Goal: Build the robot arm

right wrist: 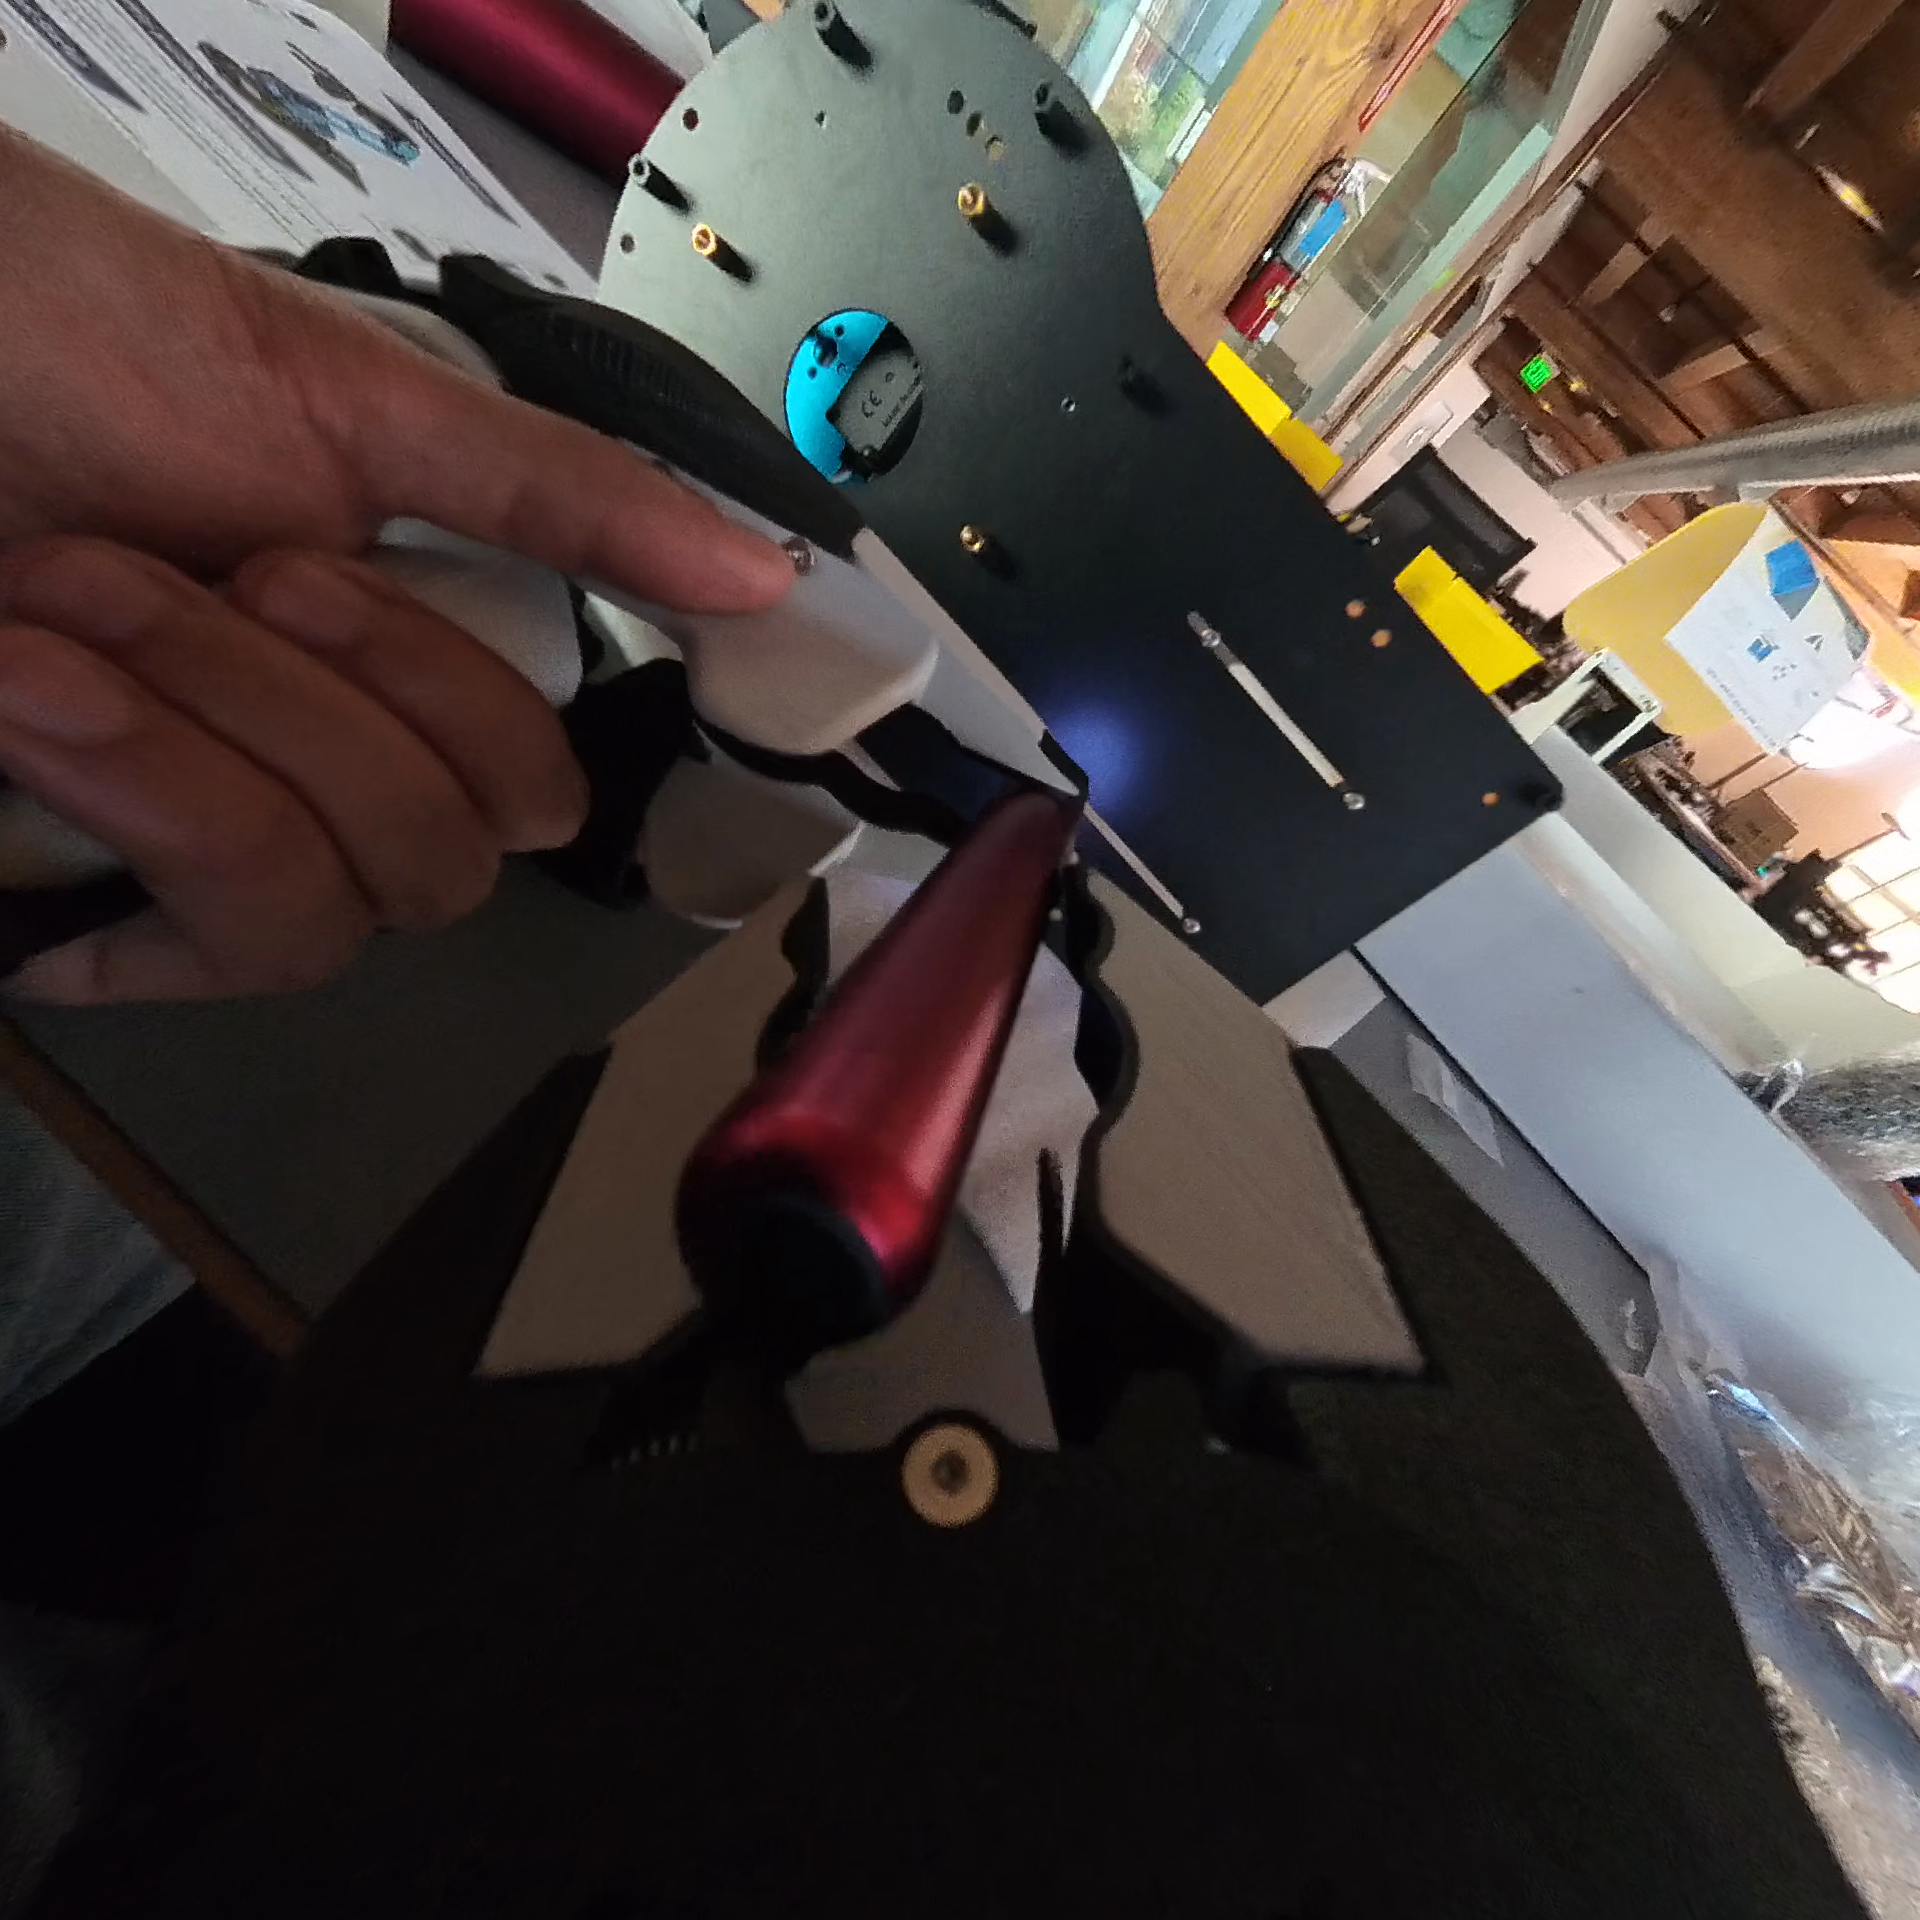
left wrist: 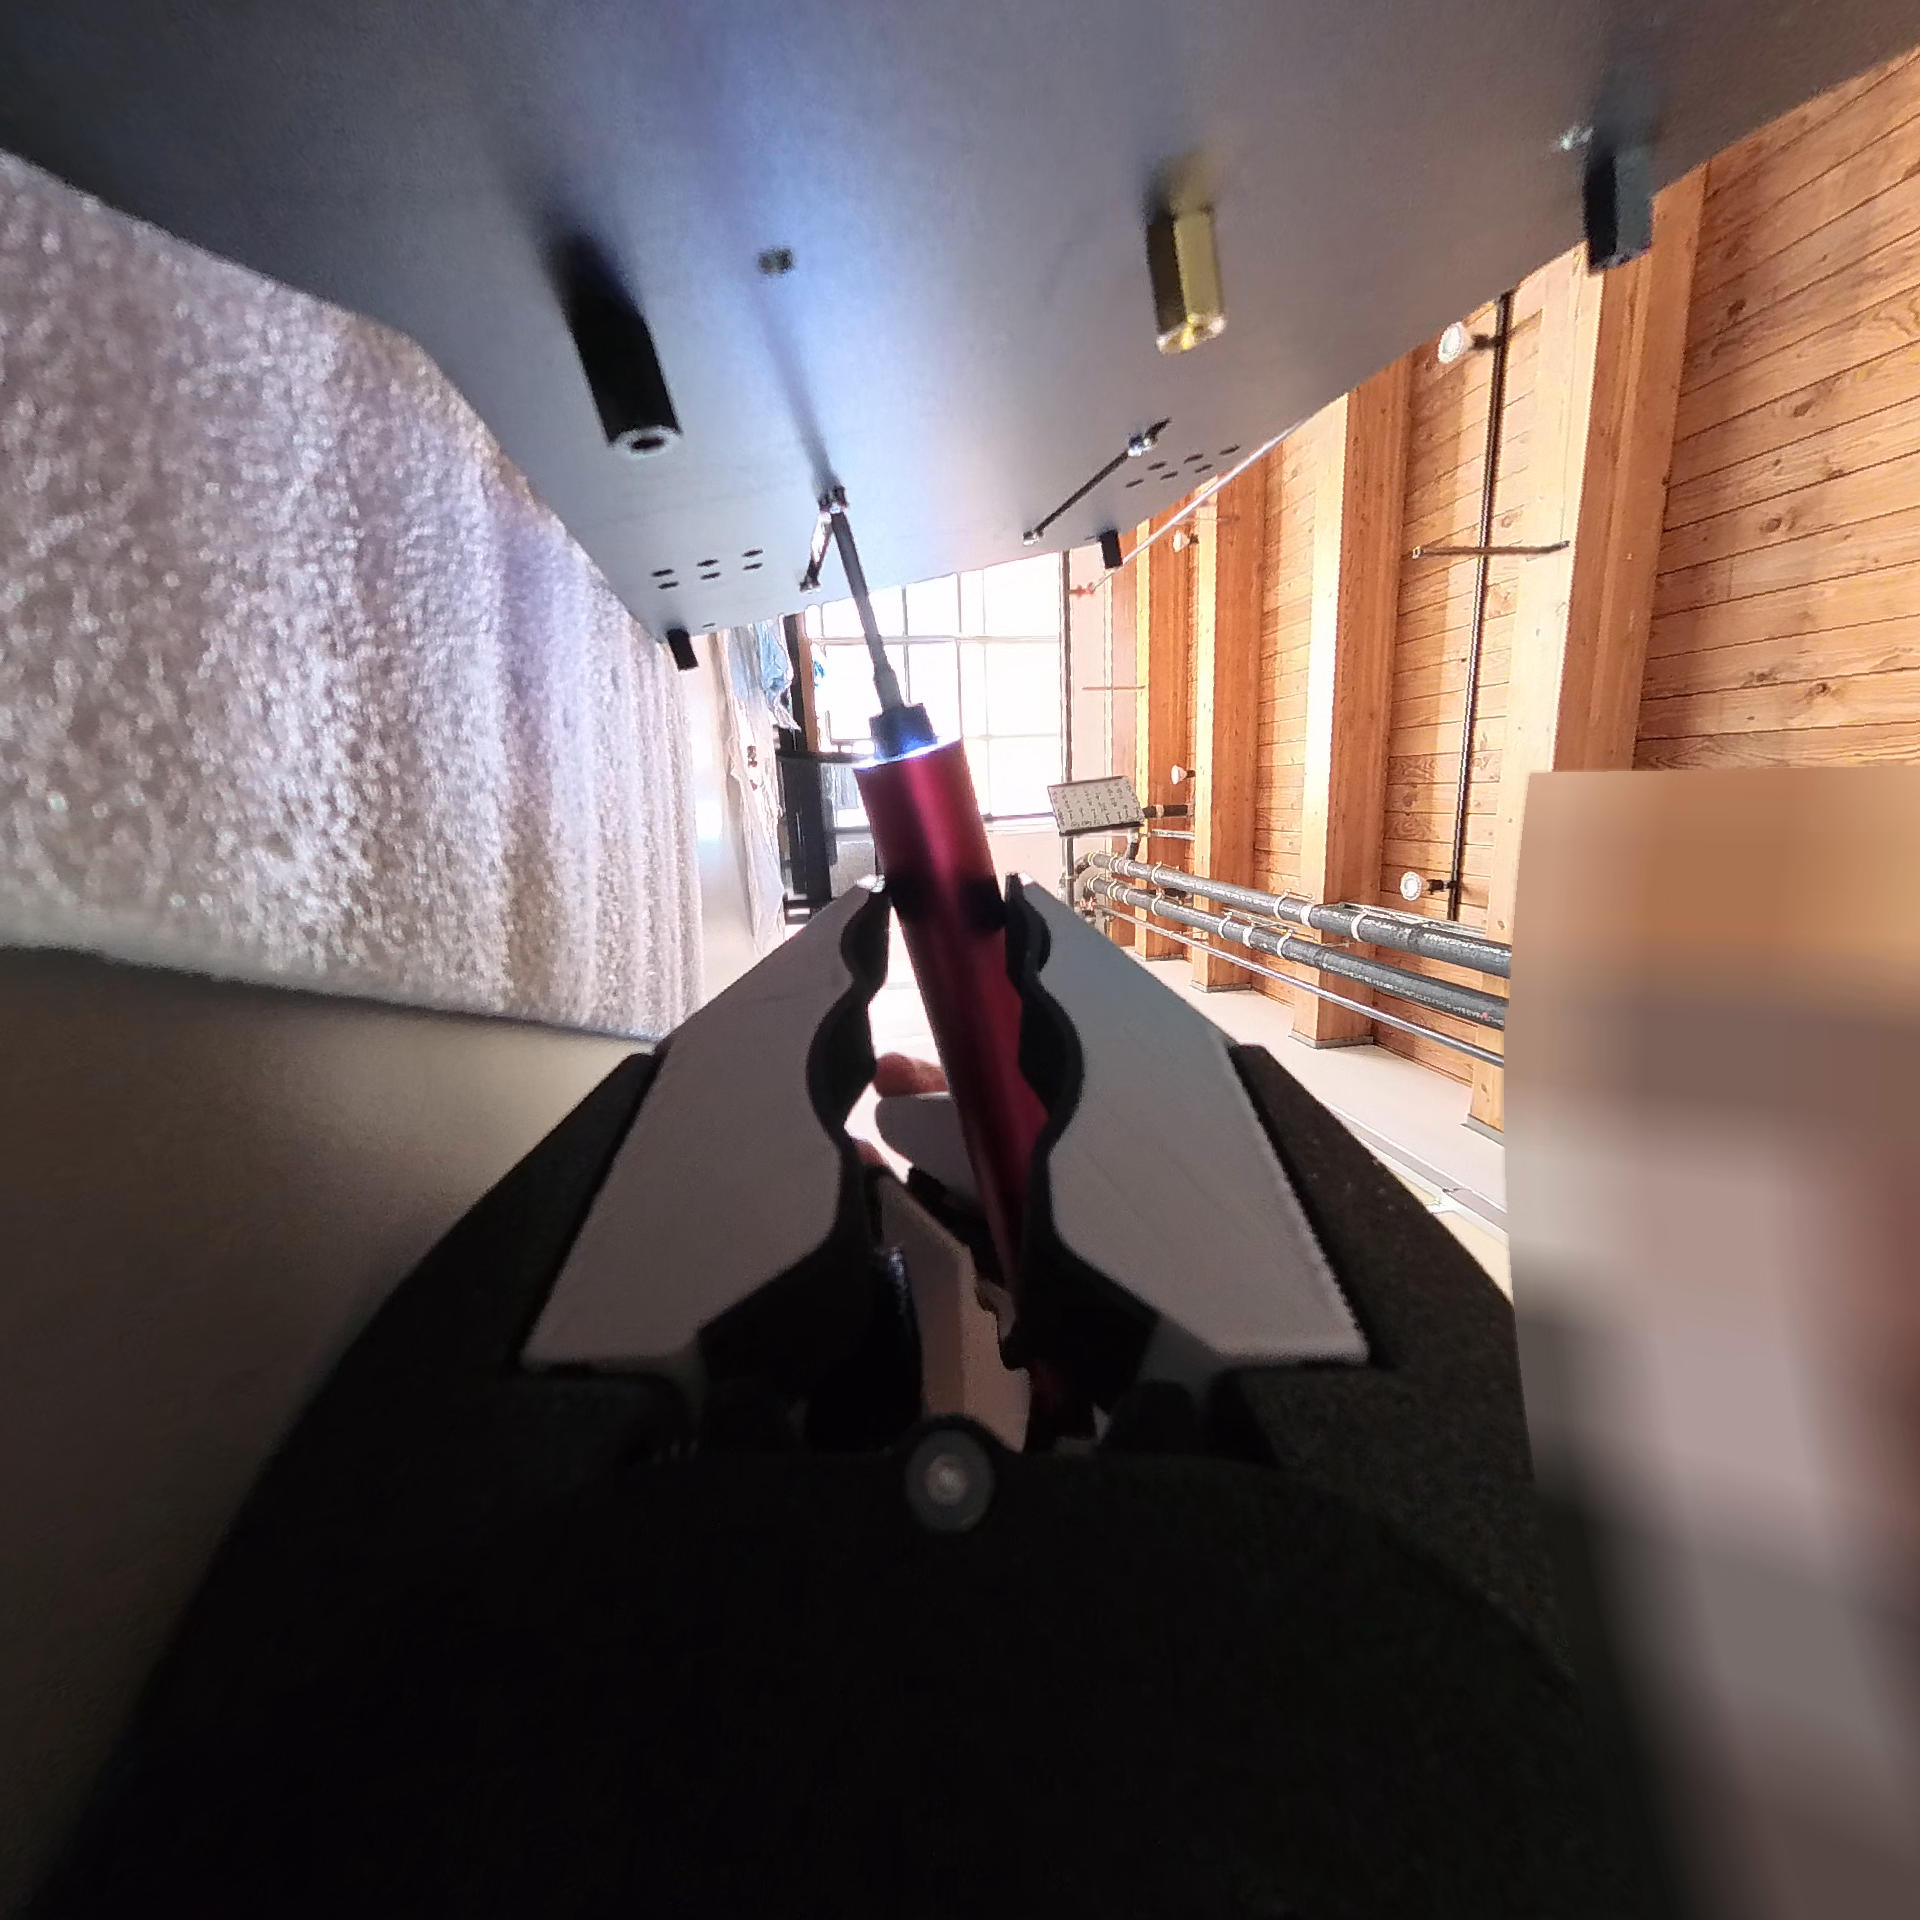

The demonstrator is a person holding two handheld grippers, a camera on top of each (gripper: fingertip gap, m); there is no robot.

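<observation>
A red powered screwdriver lies between the fingers of my left gripper, which is shut on it near its black buttons. Its lamp is lit and its bit touches a screw on a black metal plate with black and brass standoffs. In the right wrist view the screwdriver runs along my right gripper, which is closed around its body, rear end towards the camera. The left gripper comes in from the left, held by a hand. The plate stands on edge with a light spot.
White foam lies left of the plate. A wooden wall with pipes is behind. A printed sheet, a second red cylinder, yellow pieces and a crinkled plastic bag surround the plate.
</observation>
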